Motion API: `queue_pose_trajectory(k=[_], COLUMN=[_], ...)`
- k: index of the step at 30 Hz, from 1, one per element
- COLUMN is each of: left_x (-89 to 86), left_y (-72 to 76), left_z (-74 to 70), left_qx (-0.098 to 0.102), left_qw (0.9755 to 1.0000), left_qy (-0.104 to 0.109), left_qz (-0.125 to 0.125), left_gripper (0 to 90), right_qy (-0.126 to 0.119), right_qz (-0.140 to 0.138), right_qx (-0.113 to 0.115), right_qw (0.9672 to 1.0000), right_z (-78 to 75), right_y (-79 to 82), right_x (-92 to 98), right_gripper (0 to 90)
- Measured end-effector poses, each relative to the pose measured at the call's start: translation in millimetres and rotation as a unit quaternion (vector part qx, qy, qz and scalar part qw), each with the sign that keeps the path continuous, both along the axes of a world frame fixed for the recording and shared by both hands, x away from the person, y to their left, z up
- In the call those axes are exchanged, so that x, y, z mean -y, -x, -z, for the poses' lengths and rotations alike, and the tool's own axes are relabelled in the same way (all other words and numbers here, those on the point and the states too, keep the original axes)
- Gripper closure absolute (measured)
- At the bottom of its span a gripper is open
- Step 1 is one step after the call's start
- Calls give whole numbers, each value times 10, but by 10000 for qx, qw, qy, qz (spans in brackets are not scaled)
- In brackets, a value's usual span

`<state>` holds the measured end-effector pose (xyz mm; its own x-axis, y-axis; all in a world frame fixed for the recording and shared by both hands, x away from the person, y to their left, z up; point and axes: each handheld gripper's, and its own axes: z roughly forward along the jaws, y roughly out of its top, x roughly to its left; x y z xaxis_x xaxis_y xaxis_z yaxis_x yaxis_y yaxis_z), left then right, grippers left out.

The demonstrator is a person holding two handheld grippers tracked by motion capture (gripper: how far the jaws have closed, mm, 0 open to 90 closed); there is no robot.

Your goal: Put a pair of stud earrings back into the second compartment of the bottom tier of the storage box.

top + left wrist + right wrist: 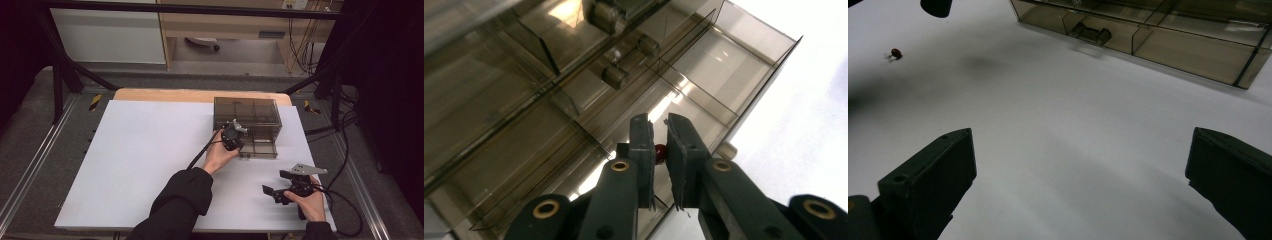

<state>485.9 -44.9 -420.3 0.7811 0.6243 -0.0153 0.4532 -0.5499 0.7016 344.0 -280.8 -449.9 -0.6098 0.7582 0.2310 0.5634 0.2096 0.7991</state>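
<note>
A white sheet [150,165] covered the table, with a strip of bare wood at its far edge and grey floor around it. At about one o'clock on the sheet stood a smoky transparent organiser box [247,116], its lower drawer [260,148] pulled out toward the person. The drawer was split by thin walls into compartments; one held a small dark metal part [1091,33], the others looked bare. The left gripper [659,150] hovered over the open drawer, jaws pinched on a small red bead [660,150]. The right gripper [280,185] rested at five o'clock near the sheet's front edge, jaws spread wide apart, nothing between them. Another small red bead [896,52] lay on the sheet, well apart from the box
</note>
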Motion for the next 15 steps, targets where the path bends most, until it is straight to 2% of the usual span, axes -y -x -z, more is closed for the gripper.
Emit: queue_pose_trajectory(k=[3, 4, 6, 11, 12, 15], left_x=[13, 10, -8, -102, -129, -227], left_y=[-1, 0, 6, 67, 89, 184], left_z=[16, 13, -9, -131, -158, -226], left_qx=[2, 8, 7, -7, -11, 8], left_qw=[10000, 10000, 10000, 10000, 9999, 9998], left_qy=[29, 28, 14, 64, 75, 143], left_qz=[38, 43, 51, 55, 69, 125], left_gripper=[795, 756, 742, 650, 598, 554], right_qy=[4, 1, 0, 2, 0, 1], right_qz=[2, -6, -8, -2, 2, 9], right_qx=[-10, 0, 1, 0, 3, -9], right_qw=[10000, 10000, 10000, 10000, 10000, 10000], right_z=[-1, -1, -2, -1, -2, -3], right_y=[1, 0, 1, 1, 2, 4], right_x=[2, 2, 2, 3, 3, 3], right_gripper=[6, 6, 6, 6, 6, 6])
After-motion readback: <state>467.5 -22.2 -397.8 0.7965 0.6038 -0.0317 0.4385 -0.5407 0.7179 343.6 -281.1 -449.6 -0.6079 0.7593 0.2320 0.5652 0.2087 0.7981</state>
